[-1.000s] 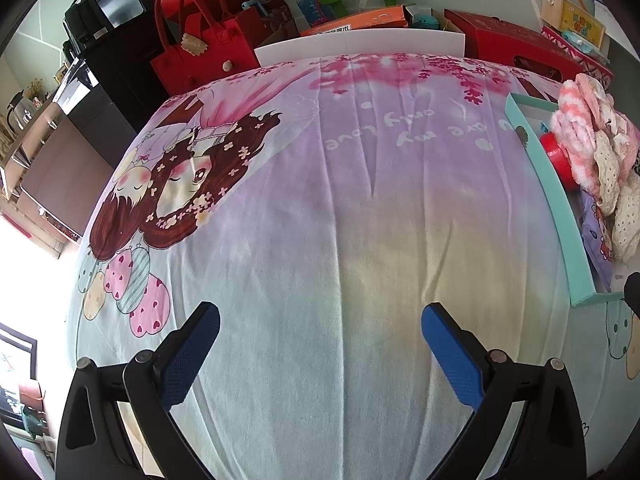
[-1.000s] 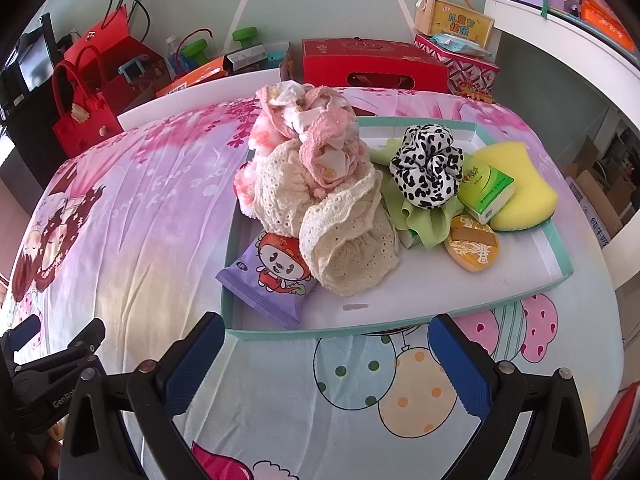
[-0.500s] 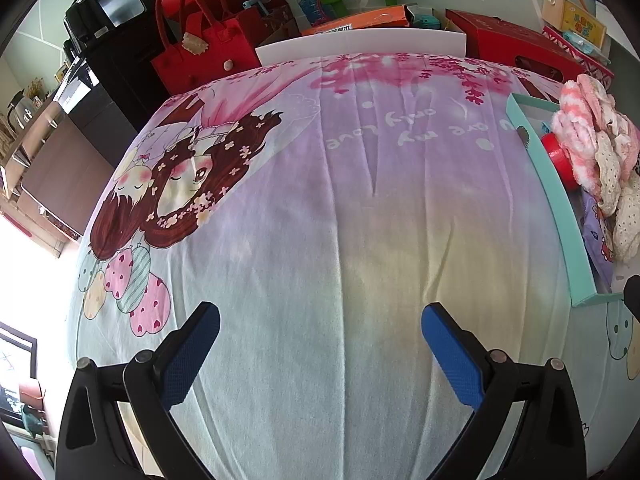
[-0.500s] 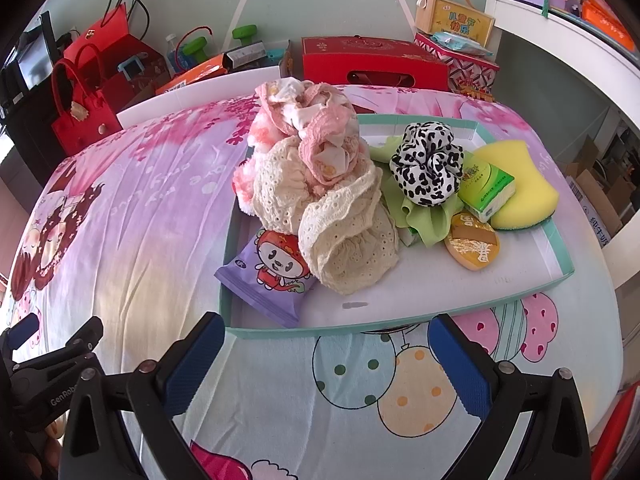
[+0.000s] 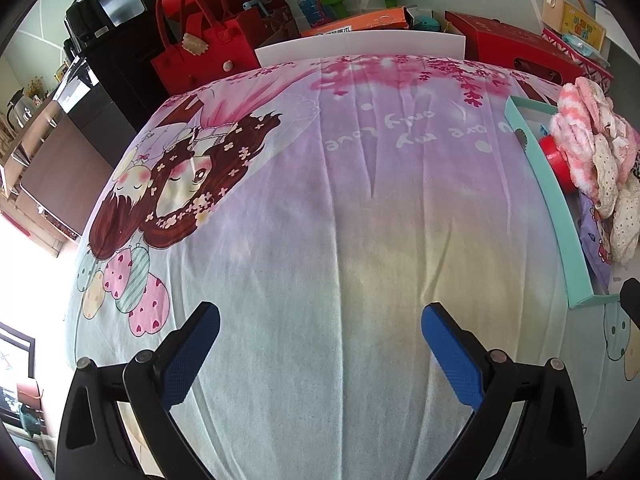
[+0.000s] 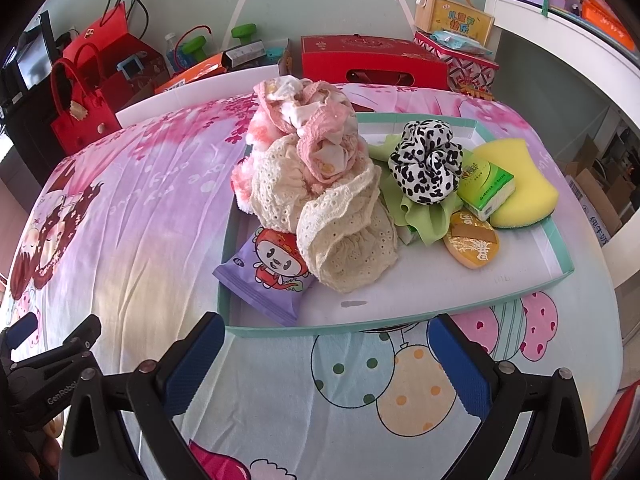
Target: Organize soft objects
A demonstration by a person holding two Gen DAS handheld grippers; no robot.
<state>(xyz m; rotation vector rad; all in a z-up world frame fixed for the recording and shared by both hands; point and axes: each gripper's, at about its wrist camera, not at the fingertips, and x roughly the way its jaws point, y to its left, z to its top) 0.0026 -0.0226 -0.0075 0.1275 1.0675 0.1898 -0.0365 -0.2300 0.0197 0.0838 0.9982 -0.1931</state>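
Observation:
A teal-rimmed white tray point(image 6: 400, 322) lies on the cartoon-print cloth. In it sits a heap of soft things: a cream lace cloth point(image 6: 344, 236), a pink cloth point(image 6: 320, 128), a fuzzy pink-white piece point(image 6: 244, 176), a black-and-white scrunchie point(image 6: 426, 164) on a green one point(image 6: 424, 220), and a yellow sponge point(image 6: 520, 176). My right gripper point(image 6: 326, 360) is open and empty, just before the tray's near rim. My left gripper point(image 5: 320, 344) is open and empty over bare cloth, left of the tray point(image 5: 560, 216).
The tray also holds a purple snack packet point(image 6: 268, 276), a green tissue pack point(image 6: 484, 188) and a gold round packet point(image 6: 474, 242). Red bags point(image 5: 200, 52) and boxes point(image 6: 372, 64) line the far edge. The left gripper shows in the right wrist view point(image 6: 40, 352).
The right gripper has edged slightly closer to the tray. The left view has shifted a little. Both grippers stay open.

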